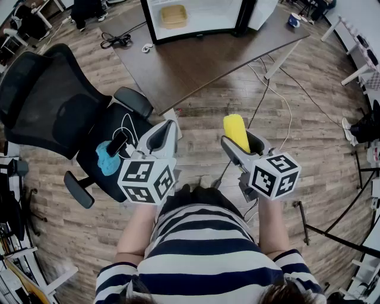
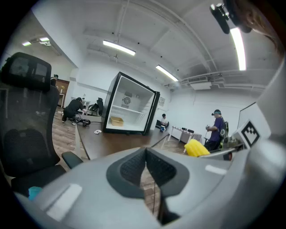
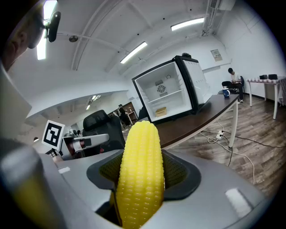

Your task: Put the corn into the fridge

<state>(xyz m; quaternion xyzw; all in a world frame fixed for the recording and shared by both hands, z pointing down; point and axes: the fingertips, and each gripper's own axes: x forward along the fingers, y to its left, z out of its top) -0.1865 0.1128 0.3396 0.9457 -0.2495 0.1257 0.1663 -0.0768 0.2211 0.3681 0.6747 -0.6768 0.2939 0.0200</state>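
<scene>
One yellow, knobbly corn cob sits pinched between the right gripper pads. It looks light, stiff and grippy around its middle. The left gripper is closed and empty.

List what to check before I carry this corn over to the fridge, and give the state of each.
1. Corn held: ok. The right gripper has its fingers closed on it, with the tip sticking out.
2. Fridge door open: ok. The inside shows.
3. Room inside: ok. Only a yellow basket shows, on the bottom.
4. Left gripper free: ok. Its fingers are shut with nothing between them.
5. Floor ahead: not ok. A power strip and cables lie beside the table.
</scene>
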